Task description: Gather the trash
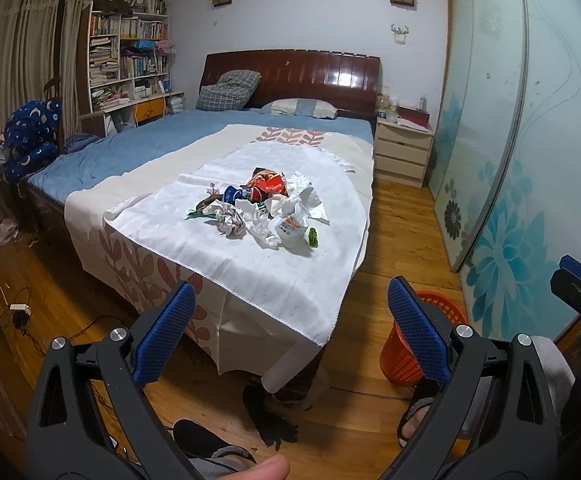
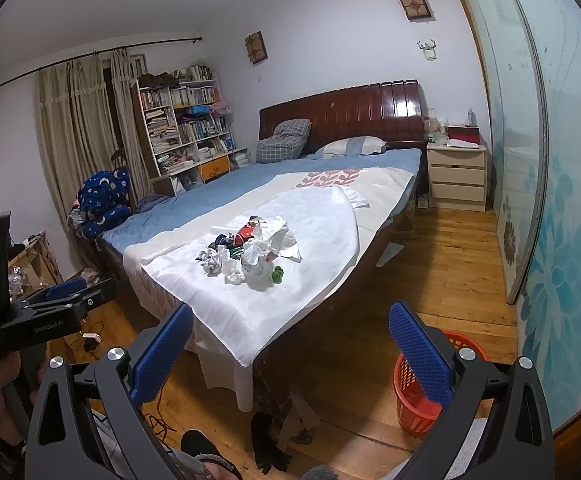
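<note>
Though beyond tool (image 1: 290, 320), trash (image 1: 266, 208) abed

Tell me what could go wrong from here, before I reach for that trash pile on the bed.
1. The trash pile lies on a loose white cloth overhanging the bed's foot; snagging the cloth could drag everything off.
2. The small green piece sits apart at the pile's edge and might get missed or knocked away.
3. The orange basket stands on the floor beside the bed, so light crumpled paper could drop during the carry.
</note>
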{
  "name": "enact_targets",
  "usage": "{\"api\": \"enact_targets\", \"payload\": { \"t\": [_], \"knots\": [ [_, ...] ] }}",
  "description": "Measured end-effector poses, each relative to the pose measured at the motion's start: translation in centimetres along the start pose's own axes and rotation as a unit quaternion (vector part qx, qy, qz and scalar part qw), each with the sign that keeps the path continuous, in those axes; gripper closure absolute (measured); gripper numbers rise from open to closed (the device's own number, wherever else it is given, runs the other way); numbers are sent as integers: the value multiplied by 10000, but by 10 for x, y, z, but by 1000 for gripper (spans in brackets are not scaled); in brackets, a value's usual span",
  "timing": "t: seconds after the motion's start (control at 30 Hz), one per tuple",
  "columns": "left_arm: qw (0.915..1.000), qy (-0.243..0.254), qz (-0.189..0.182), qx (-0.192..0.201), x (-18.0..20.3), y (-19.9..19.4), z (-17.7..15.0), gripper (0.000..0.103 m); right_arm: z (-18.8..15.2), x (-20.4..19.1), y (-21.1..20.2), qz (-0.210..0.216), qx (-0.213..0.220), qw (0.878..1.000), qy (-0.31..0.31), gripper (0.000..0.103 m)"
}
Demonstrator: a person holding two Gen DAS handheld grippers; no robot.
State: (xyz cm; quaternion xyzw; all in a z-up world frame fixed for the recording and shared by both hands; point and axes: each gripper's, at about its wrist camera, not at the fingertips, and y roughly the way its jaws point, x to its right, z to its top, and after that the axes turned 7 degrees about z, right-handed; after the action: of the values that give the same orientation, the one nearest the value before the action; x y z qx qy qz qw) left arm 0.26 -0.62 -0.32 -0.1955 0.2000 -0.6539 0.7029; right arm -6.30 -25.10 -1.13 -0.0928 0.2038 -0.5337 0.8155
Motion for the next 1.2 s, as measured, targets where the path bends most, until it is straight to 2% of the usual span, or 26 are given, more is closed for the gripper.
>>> {"api": "enact_targets", "payload": {
  "t": [1.0, 1.2],
  "knots": [
    [10000, -43, 12, -3, 1, 2, -2, 7, 2, 1, 1, 52, -83, 9999, 58, 6],
    [9999, -90, 37, 54, -3, 7, -2, 7, 3, 0, 11, 41, -160, 9999, -5, 6]
  ]
}}
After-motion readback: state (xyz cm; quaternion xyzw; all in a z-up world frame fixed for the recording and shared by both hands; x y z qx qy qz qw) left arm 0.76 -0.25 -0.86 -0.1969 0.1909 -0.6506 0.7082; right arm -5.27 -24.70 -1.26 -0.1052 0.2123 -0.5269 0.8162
